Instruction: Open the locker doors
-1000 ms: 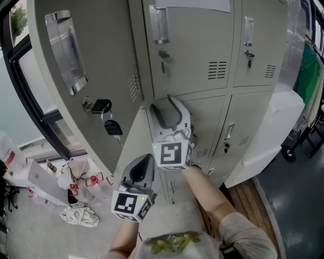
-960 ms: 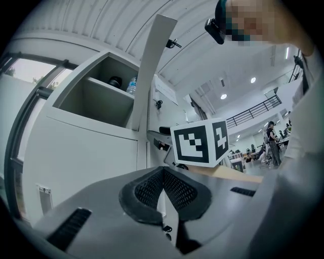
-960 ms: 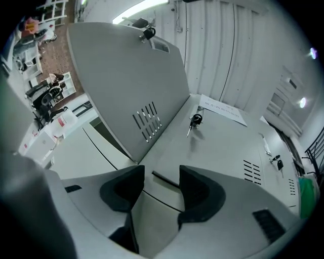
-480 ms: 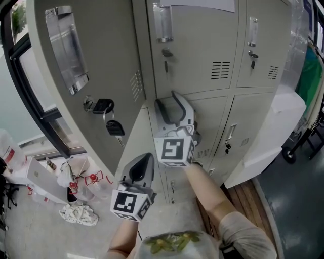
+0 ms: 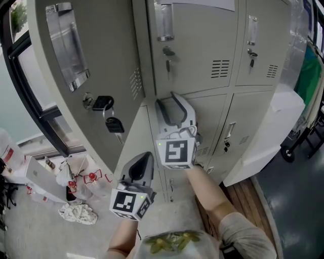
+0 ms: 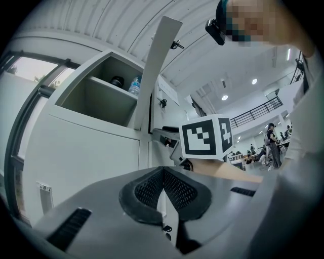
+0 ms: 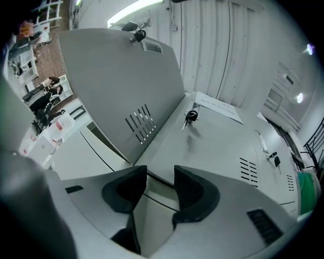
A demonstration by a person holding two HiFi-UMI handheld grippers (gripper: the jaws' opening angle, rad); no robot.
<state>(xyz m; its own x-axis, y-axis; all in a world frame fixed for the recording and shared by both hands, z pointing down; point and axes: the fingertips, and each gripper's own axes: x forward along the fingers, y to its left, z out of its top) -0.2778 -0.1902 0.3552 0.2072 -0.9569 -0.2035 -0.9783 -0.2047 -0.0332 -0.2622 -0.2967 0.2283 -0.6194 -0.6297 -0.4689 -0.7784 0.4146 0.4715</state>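
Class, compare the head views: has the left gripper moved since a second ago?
No. The left gripper keeps the same place relative to the rag at its lower left, with no drift in any direction.

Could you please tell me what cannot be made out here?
The open locker's inside: head view, behind its swung door.
The dark item beside the bottle: left gripper view, too small.
The lower door's handle area: head view, behind the right gripper, jaws closing, nothing visibly between them.
The paper sheet: head view, cut by top edge.
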